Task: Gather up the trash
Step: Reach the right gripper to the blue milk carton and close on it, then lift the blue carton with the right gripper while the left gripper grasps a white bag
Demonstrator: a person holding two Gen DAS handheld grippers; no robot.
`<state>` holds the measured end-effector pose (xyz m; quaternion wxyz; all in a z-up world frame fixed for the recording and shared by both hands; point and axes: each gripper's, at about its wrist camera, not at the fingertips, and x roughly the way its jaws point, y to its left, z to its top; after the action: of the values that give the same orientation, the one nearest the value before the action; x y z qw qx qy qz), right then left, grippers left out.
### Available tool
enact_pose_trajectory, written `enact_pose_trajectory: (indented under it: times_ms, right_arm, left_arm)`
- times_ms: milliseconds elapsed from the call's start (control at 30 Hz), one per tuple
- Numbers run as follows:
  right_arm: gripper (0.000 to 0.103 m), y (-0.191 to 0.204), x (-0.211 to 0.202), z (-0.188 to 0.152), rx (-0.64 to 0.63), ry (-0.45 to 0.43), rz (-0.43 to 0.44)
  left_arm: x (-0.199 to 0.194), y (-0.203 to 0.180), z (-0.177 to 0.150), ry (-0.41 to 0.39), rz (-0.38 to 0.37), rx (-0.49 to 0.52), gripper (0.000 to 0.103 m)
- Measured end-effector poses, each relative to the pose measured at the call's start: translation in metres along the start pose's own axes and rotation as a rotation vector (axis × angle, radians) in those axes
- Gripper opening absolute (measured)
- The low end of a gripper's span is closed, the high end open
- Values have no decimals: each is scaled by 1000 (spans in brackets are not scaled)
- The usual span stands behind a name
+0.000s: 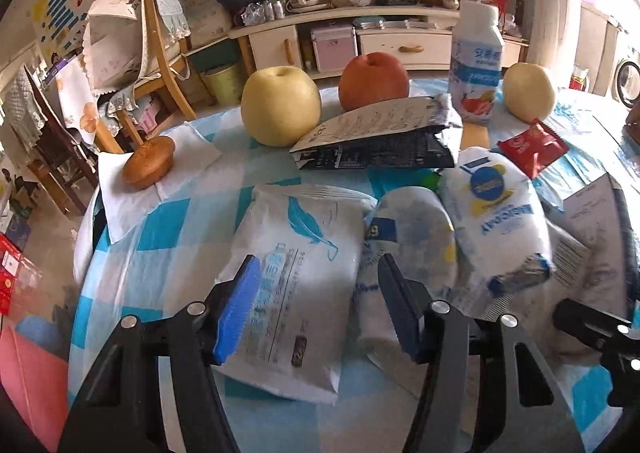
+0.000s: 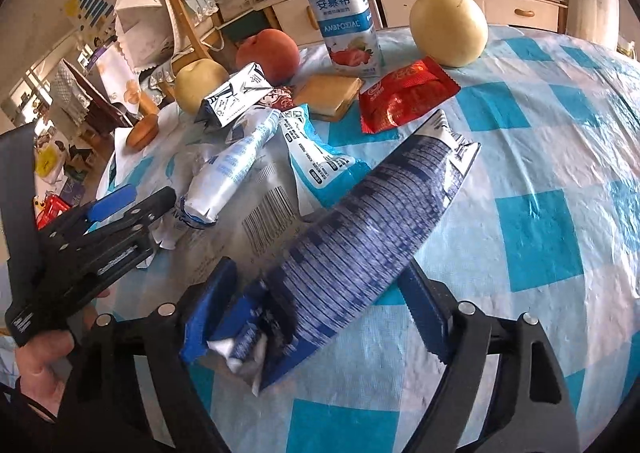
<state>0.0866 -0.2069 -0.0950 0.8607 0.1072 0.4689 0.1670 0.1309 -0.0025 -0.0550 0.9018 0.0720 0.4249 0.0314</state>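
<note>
left tongs (image 1: 316, 305) straddle white wrapper (image 1: 292, 285); right tongs (image 2: 316, 317) straddle blue wrapper (image 2: 360, 237).

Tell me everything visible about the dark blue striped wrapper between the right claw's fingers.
The dark blue wrapper is a long, flattened foil-like packet printed with fine pale stripes. Its far end is a crimped silver seal; its near end is torn and crumpled, showing white inside. It lies diagonally on the checked tablecloth, between the fingers of the right claw, its near end against the left pad.

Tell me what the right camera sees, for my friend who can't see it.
The right gripper straddles a crushed blue wrapper on a blue-checked tablecloth. Behind lie more wrappers, a yogurt bottle, a red packet and fruit. The left gripper reaches in beside it.
</note>
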Motion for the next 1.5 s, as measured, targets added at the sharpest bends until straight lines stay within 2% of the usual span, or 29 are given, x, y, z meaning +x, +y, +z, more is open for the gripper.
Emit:
enact_pose_trajectory:
  times_ms: [33,100,133,200,300,433,533,1000,1267,1433,1467,1500]
  right_arm:
    - [74,-1,0,1,1,0,1]
    - [68,-4,0,1,4,-2,6]
    - [66,-5,-1,1,6,-3,10]
    - [59,-7,-2,1,8,-1,13]
    - [54,-8,-2,0,6,2,23]
    - [52,-10,-6,0,6,-3,39]
    - [43,-9,-10,2,-5,-18,49]
    - [39,-10,-23,-3,-42,-40,49]
    - [38,-17,-31,-8,-42,-50,46]
    - [37,-15,-35,-7,-53,-61,54]
    - [37,-15,-36,-7,-56,-62,54]
    - [37,-15,-35,-7,-57,-61,55]
  left_arm:
    - [3,0,1,7,-1,0,55]
    - [8,-1,1,24,-9,5,39]
    - [9,-2,2,25,-10,10,37]
    - [8,-6,2,19,-2,30,25]
    - [6,-12,1,11,5,44,15]
    - [3,-12,0,5,2,33,9]
    - [0,-8,-1,5,11,9,3]
    - [-20,8,-7,-43,43,-35,2]
    - [-32,30,-14,-50,22,-96,2]
    - [-35,38,-13,-90,17,-94,3]
    - [-32,36,-13,-86,22,-80,6]
    - [-28,35,-13,-76,32,-70,30]
